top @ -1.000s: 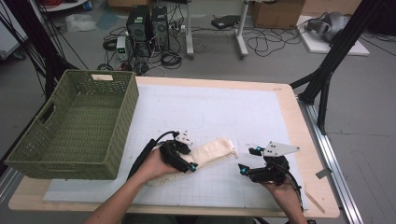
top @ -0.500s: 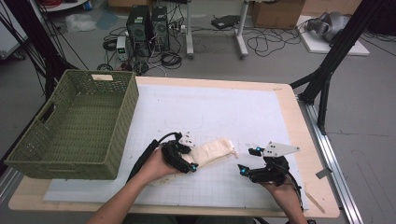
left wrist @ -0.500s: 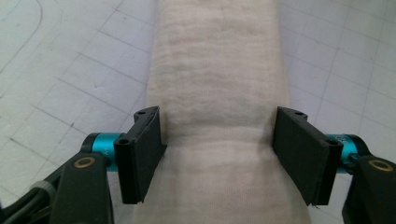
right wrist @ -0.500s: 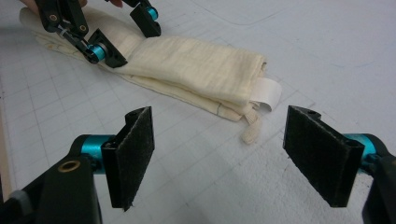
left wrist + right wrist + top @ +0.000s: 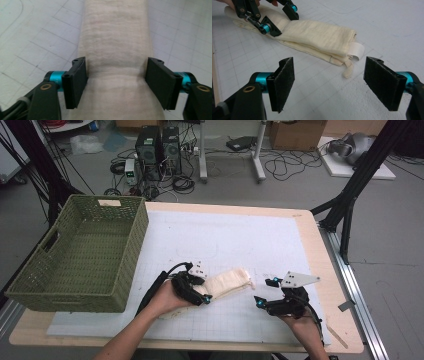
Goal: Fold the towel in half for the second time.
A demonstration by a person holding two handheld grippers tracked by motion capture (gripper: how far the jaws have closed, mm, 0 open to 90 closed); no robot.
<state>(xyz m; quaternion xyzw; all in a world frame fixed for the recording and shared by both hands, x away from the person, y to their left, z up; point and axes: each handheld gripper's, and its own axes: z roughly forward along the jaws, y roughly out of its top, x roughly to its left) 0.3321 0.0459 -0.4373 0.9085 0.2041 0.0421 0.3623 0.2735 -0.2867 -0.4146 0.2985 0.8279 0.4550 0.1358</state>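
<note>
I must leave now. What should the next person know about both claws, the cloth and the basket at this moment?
Left claw: astride the folded cream cloth, which fills the gap between its pads; they have just opened slightly.
Right claw: open, holding nothing, short of the cloth's end with the white tag.
Cloth: lies flat on the white mat.
Green basket: at the table's left, nothing visible inside.
Done: cloth is folded. Left: probably lifting it into the basket.

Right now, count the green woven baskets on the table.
1: the green woven plastic basket sits at the table's left edge, beside the white gridded mat. No other basket is visible.
</note>
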